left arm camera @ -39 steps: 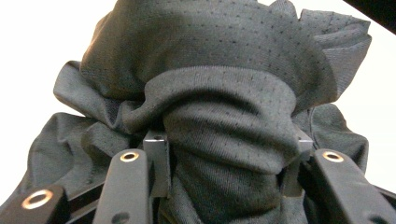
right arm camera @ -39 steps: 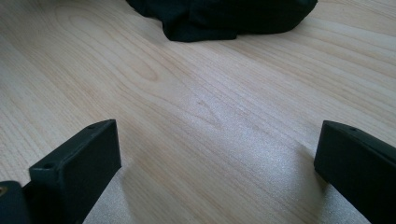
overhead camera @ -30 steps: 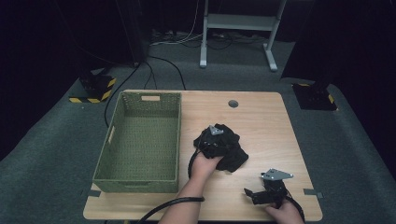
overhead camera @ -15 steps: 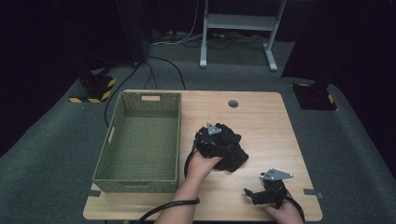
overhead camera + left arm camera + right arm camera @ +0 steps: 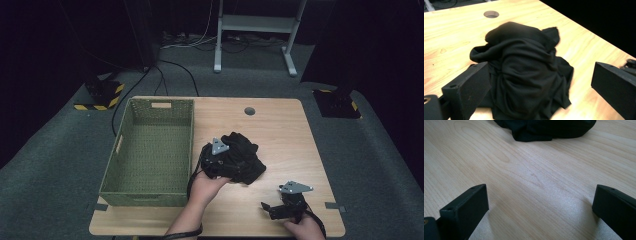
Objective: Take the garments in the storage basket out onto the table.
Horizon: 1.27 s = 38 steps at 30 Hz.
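Black cloth (image 5: 524, 72) lies bunched mid-tabletop (image 5: 280, 125), just right of the green basket (image 5: 150, 150). Left tool (image 5: 220, 162) straddles it with jaws wide, nothing gripped; closing looks like the next move. Right tool (image 5: 280, 207) rests open and empty near the front edge. Bare wood surrounds the heap.

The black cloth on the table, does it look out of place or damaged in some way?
No damage is visible. The black cloth lies crumpled in a heap on the wooden table, beside the green basket, not inside it. The left hand-held gripper stands open around the heap.
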### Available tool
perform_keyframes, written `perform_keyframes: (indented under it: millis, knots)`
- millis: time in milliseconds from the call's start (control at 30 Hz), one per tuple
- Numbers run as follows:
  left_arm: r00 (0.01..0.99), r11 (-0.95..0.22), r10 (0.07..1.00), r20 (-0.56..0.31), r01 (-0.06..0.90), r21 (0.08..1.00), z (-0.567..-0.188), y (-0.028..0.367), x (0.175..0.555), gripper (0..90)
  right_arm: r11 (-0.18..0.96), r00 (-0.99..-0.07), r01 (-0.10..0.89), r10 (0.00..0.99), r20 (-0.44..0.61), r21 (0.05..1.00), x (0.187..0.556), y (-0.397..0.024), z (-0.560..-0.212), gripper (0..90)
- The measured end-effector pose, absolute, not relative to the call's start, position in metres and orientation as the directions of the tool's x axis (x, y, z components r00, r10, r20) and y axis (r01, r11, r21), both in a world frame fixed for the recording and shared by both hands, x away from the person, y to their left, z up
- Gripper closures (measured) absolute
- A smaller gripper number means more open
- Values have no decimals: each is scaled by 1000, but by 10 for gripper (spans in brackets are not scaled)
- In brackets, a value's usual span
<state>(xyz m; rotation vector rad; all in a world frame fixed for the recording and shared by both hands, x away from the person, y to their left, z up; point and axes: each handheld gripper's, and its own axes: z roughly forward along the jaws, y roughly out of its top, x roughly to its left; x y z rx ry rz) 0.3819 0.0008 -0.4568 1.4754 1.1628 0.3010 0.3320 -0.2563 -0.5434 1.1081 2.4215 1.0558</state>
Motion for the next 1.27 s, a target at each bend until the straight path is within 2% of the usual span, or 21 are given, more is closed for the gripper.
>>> perform_keyframes:
  millis: [300, 767, 867, 1033, 1267]
  knots:
    - [495, 136, 779, -385, 467, 874, -473, -3, 349, 17, 444, -674, 538, 737, 49, 717, 332, -256, -543, 1]
    - [492, 93, 771, -405, 541, 836, -524, 5, 319, 9, 440, -673, 539, 738, 53, 719, 332, -256, -543, 1]
    - [497, 52, 784, -371, 543, 838, -541, 6, 313, 9, 440, -672, 539, 738, 52, 719, 332, -256, -543, 1]
    - [519, 17, 789, -328, 516, 856, -547, 3, 308, 9, 440, -673, 539, 738, 52, 719, 331, -256, -543, 1]
    - [557, -47, 762, -329, 554, 831, -550, 0, 308, 6, 440, -673, 539, 738, 52, 719, 331, -256, -544, 1]
